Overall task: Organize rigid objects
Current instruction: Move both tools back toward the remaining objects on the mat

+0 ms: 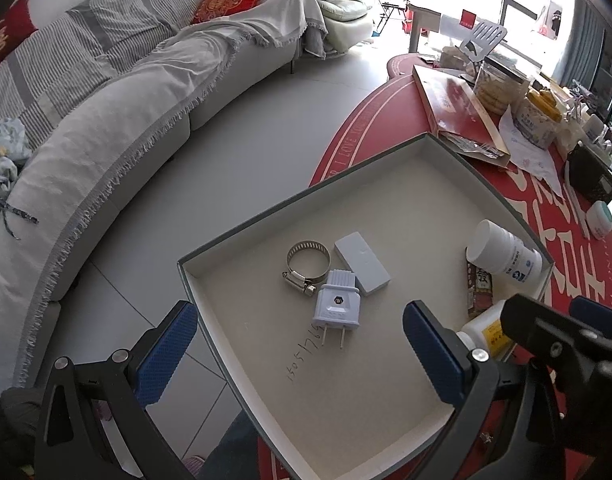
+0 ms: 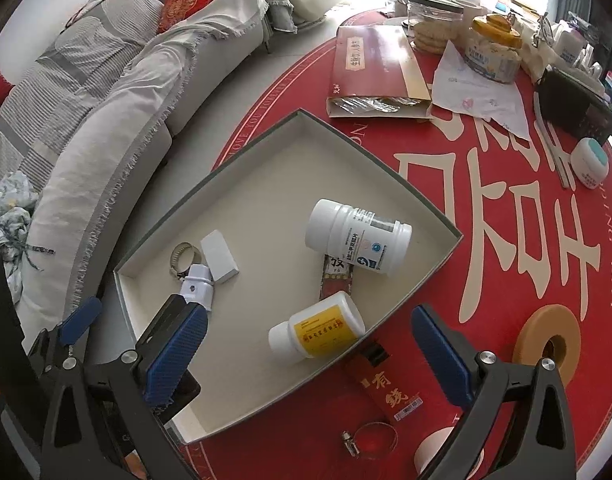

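Note:
A shallow grey-rimmed box lid [image 1: 265, 216] [image 2: 233, 152] sits on the red table. Inside lie a white plug [image 1: 338, 308] [image 2: 197, 286], a metal hose clamp [image 1: 306, 264] [image 2: 181, 258], a flat white block [image 1: 362, 266] [image 2: 219, 256], a large white bottle [image 1: 504, 258] [image 2: 358, 236], a yellow-labelled bottle [image 2: 318, 332] [image 1: 486, 330] and a red packet [image 1: 480, 290] [image 2: 336, 280]. My left gripper [image 1: 301, 348] is open over the box's near side. My right gripper [image 2: 310, 356] is open above the yellow-labelled bottle. A red packet [image 2: 386, 388], a second hose clamp [image 2: 370, 438] and a tape roll [image 2: 546, 344] lie outside the box.
At the table's far side stand a red flat box [image 2: 370, 68], jars [image 2: 490, 48], paper [image 2: 482, 96], a black pouch [image 2: 574, 104] and a small white jar [image 2: 590, 162]. A grey sofa [image 1: 105, 128] curves along the left beyond the floor.

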`<state>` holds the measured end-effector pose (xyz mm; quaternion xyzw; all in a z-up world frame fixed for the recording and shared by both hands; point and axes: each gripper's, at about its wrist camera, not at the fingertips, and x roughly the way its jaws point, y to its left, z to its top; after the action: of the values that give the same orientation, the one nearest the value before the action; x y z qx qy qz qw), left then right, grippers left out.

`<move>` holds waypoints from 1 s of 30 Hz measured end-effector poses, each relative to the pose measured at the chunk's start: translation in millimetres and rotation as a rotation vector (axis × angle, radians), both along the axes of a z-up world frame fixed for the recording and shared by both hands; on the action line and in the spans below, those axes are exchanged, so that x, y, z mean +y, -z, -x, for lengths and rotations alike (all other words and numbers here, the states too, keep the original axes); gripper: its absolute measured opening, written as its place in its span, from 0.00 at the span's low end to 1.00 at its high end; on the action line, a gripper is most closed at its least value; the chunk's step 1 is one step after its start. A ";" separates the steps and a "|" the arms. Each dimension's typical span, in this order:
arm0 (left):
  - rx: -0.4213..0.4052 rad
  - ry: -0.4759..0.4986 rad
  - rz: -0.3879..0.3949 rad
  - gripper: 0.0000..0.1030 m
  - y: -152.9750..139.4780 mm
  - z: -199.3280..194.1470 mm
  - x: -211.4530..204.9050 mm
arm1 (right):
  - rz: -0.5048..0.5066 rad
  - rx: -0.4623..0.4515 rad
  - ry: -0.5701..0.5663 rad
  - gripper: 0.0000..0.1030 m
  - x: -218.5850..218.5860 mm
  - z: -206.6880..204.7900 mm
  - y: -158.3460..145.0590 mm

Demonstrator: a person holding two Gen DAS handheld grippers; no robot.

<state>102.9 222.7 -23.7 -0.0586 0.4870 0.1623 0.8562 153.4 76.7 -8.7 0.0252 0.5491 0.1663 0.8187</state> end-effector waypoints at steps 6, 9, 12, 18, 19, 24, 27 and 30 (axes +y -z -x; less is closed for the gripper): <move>-0.004 0.006 -0.006 1.00 -4.8 3.5 -2.1 | -0.005 -0.007 0.002 0.99 -1.7 1.0 -6.5; -0.003 0.010 -0.008 1.00 -7.0 4.8 -3.4 | -0.007 -0.011 -0.001 0.99 -1.8 3.2 -9.6; -0.005 0.017 -0.013 1.00 -10.4 7.3 -6.0 | -0.011 -0.018 -0.001 0.99 -3.3 6.7 -14.1; -0.009 0.031 -0.016 1.00 -17.3 15.0 -13.4 | -0.019 -0.033 0.008 0.99 -12.4 14.7 -23.8; -0.009 0.035 -0.015 1.00 -18.4 17.0 -15.7 | -0.020 -0.035 0.011 0.99 -14.5 16.5 -25.2; -0.006 0.061 -0.019 1.00 -21.2 24.5 -28.6 | -0.022 -0.036 0.033 0.99 -29.1 26.8 -28.0; 0.001 0.073 -0.010 1.00 -21.6 31.6 -35.7 | -0.021 -0.037 0.049 0.99 -39.6 35.8 -29.6; 0.001 0.085 -0.004 1.00 -24.4 40.6 -42.9 | -0.026 -0.043 0.063 0.99 -50.3 44.4 -32.5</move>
<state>62.3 179.8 0.6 -0.0361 0.4890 0.1270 0.8622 108.9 26.4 23.9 0.0497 0.5281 0.1482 0.8347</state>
